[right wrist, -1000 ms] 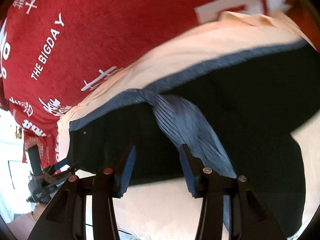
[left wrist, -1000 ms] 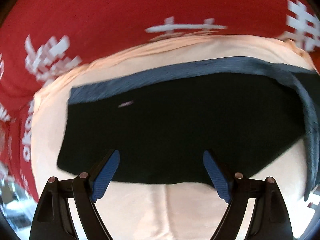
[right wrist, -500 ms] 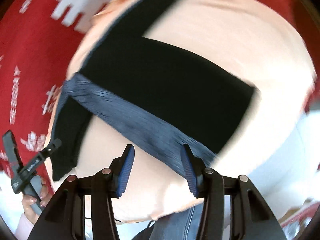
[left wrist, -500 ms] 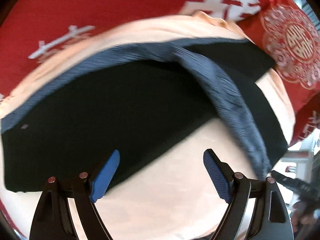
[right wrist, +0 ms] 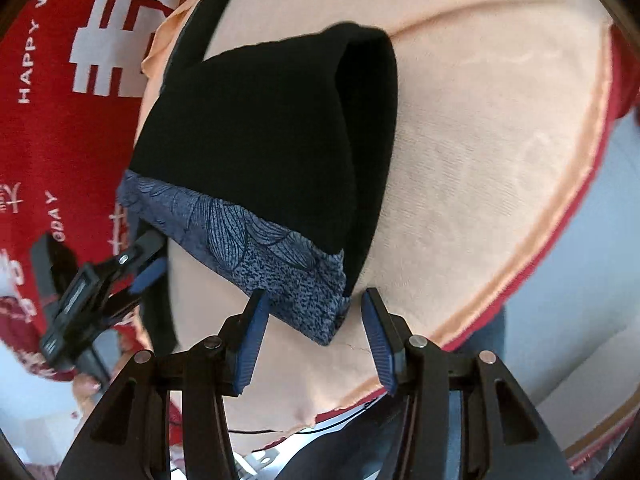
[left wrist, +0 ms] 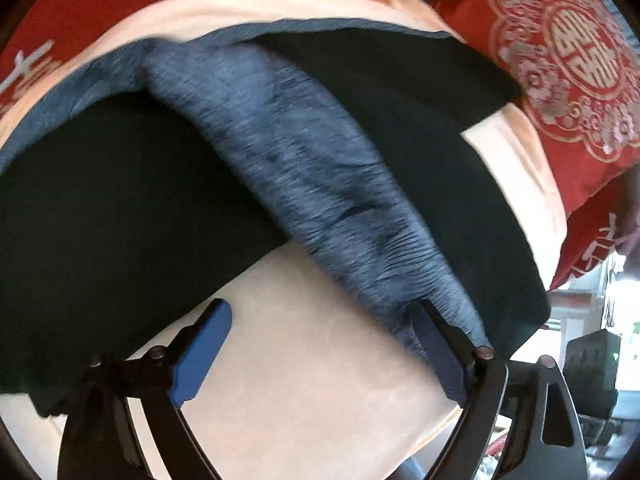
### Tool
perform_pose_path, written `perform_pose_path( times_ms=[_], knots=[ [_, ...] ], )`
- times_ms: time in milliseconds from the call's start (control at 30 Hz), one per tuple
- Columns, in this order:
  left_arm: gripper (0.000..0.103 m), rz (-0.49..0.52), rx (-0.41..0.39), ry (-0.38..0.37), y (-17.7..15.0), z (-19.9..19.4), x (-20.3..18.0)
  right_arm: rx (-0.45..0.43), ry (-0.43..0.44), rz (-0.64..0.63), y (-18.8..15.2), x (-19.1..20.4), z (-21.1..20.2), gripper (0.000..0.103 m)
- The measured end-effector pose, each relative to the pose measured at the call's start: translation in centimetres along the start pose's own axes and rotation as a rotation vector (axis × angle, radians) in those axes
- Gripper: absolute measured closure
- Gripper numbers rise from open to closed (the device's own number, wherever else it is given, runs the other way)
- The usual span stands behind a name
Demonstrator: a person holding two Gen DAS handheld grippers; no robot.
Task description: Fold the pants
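I see the pants (right wrist: 260,140) lying on a sheet (right wrist: 480,160) mid-frame, their waistband (right wrist: 256,248) just above my right gripper (right wrist: 314,330); my left gripper (right wrist: 140,264) sits at the frame's left edge.

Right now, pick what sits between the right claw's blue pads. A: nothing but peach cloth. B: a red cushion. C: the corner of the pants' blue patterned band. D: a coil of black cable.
C: in the right wrist view the right claw stands open around the corner of the pants' blue patterned band.
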State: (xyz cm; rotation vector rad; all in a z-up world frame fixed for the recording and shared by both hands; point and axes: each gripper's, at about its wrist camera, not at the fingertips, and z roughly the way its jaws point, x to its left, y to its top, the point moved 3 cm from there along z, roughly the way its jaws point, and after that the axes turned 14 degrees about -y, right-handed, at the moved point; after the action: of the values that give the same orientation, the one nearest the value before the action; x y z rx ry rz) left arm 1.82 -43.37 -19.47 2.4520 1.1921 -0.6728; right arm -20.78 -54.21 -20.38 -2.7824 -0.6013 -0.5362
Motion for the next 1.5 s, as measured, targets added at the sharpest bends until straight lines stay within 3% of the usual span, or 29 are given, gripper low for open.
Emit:
perform_pose_path(
  times_ms=[133, 167, 200, 267, 300, 500, 667, 767, 800, 933, 1033, 1067, 1100, 1167, 1233, 1300, 1400, 1500],
  knots=[
    [0.012, -0.016, 0.006, -0.026, 0.9, 0.9, -1.4, 0.071, 0.136, 0.069, 0.3, -1.2, 0.0, 0.052],
    [0.023, -0.022, 0.001, -0.033, 1.0, 0.8, -1.5, 0.082, 0.137, 0.078, 0.5, -1.2, 0.1, 0.070],
    [0.040, -0.028, -0.001, -0.038, 1.3, 0.9, -1.7, 0.094, 0.152, 0.085, 0.7, -1.1, 0.1, 0.084],
    [0.059, -0.041, 0.008, -0.057, 1.9, 0.9, -2.1, 0.086, 0.151, 0.066, 1.1, -0.3, -0.6, 0.087],
    [0.060, -0.051, 0.003, -0.064, 2.3, 0.7, -2.5, 0.079, 0.150, 0.035, 1.4, 0.5, -1.3, 0.088],
    [0.060, -0.043, -0.092, -0.067, 6.0, -2.5, -4.3, -0.011, 0.197, -0.127, 5.2, 5.8, -7.2, 0.088],
    [0.057, -0.035, -0.177, -0.006, 10.6, -4.6, -4.1, -0.101, 0.201, -0.248, 12.2, 11.1, -10.3, 0.088],
    [0.026, -0.043, -0.258, 0.055, 12.3, -6.9, -3.2, -0.152, 0.158, -0.335, 17.4, 14.6, -10.9, 0.088],
    [0.022, -0.041, -0.290, 0.078, 12.6, -7.8, -3.0, -0.168, 0.144, -0.359, 19.3, 15.5, -11.0, 0.088],
    [0.022, -0.075, -0.336, 0.197, 12.8, -10.0, -0.6, -0.204, 0.040, -0.420, 25.3, 18.6, -10.5, 0.088],
    [0.022, -0.125, -0.308, 0.297, 11.8, -9.6, 2.0, -0.221, -0.085, -0.469, 28.1, 19.9, -9.1, 0.084],
    [0.022, -0.146, -0.286, 0.319, 11.2, -9.2, 3.0, -0.234, -0.133, -0.494, 28.4, 20.2, -8.9, 0.079],
    [0.022, -0.166, -0.269, 0.341, 10.8, -8.7, 3.8, -0.257, -0.182, -0.526, 28.5, 20.7, -8.8, 0.067],
    [0.022, -0.212, -0.229, 0.383, 9.7, -7.5, 5.5, -0.292, -0.202, -0.569, 27.4, 20.8, -9.1, 0.052],
    [0.022, -0.252, -0.203, 0.410, 8.8, -6.6, 6.9, -0.282, -0.211, -0.582, 25.6, 19.9, -9.0, 0.049],
    [0.022, -0.273, -0.195, 0.423, 8.3, -6.2, 7.7, -0.269, -0.273, -0.548, 24.5, 17.9, -8.2, 0.049],
    [0.022, -0.290, -0.192, 0.434, 8.0, -5.7, 8.5, -0.235, -0.347, -0.434, 24.1, 13.9, -6.6, 0.049],
    [0.022, -0.294, -0.183, 0.442, 7.9, -5.1, 9.1, -0.215, -0.350, -0.313, 25.1, 11.3, -5.0, 0.050]
  ],
)
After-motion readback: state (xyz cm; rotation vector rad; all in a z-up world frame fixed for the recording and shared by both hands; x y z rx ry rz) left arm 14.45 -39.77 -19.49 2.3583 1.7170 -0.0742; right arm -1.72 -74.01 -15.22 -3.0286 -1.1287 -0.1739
